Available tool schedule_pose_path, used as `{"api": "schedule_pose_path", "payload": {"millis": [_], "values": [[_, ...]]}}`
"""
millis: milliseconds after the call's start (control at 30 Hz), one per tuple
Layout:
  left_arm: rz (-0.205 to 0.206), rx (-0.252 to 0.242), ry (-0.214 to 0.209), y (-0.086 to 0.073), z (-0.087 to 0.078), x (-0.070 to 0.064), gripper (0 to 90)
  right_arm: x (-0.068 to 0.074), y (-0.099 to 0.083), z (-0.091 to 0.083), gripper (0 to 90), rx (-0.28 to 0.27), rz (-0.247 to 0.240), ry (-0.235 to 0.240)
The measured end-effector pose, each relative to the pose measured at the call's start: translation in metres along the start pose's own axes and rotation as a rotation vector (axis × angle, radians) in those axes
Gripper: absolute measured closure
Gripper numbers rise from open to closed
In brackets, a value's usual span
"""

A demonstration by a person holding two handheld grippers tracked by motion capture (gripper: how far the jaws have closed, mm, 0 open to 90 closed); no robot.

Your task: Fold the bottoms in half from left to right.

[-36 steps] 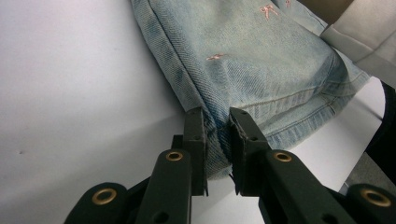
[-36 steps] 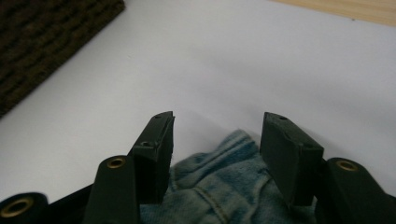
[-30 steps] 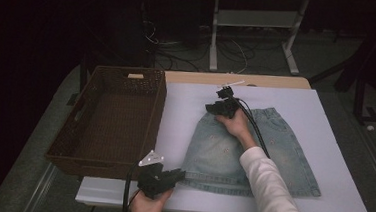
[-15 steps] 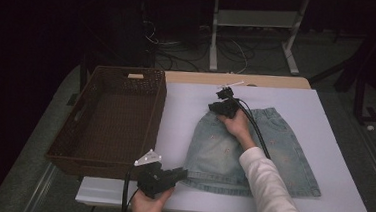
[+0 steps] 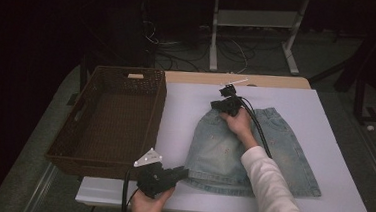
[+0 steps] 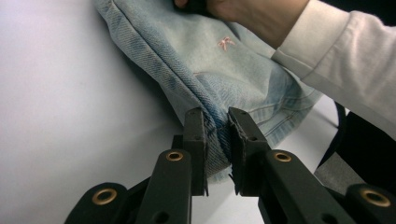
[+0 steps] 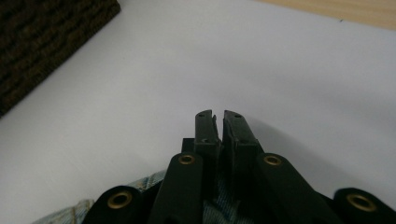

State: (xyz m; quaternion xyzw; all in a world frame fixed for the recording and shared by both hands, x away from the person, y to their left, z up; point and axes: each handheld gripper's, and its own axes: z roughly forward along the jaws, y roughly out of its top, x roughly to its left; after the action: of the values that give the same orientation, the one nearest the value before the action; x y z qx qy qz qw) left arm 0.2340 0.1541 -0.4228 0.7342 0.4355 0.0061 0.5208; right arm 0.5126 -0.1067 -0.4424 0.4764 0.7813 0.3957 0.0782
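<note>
The white tabletop [image 5: 185, 116] spans the middle of the high view, with a strip of bare wood along its far edge at 12 o'clock. On its 9 o'clock side stands a dark brown wicker basket [image 5: 72, 150], rectangular, with a handle slot in its far wall.

A light-blue denim skirt [image 5: 272, 157] lies flat on the white surface, to the 3 o'clock side of the basket and apart from it, waistband toward 12 o'clock and hem toward 6 o'clock. Small pink embroidered marks dot the fabric, one plain in the left gripper view.

The right sleeve [image 5: 270, 192], white, runs from 6 o'clock up across the skirt to the right hand [image 5: 237, 123], which rests on the denim near the waistband.

The right gripper [image 5: 225, 94] sits at the skirt's 11 o'clock corner. In its own view the jaws stand nearly together with a thin slit between them, tips over bare white table and denim bunched low between their bases; whether they pinch the fabric cannot be told.

The left gripper [image 5: 184, 173] is at the skirt's 7 o'clock corner, held by the left hand [image 5: 146, 206]. Its jaws are narrow, closed on the hem edge of the skirt, which passes between them.
</note>
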Motion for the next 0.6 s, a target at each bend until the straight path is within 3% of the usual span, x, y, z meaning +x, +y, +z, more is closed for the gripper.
{"api": "schedule_pose_path", "payload": {"millis": [67,300,600], "values": [[0.000,-0.014,-0.012,0.003,-0.002,0.000,77.8,-0.001,0.004,-0.004,84.7,-0.006,0.016,0.007],[0.004,-0.065,-0.041,0.014,-0.011,-0.003,78.1,-0.001,0.021,-0.016,85.3,-0.016,0.000,0.008],[0.016,-0.119,-0.053,0.027,-0.021,-0.002,78.6,-0.001,0.035,-0.028,85.4,-0.059,0.017,0.000]]}}
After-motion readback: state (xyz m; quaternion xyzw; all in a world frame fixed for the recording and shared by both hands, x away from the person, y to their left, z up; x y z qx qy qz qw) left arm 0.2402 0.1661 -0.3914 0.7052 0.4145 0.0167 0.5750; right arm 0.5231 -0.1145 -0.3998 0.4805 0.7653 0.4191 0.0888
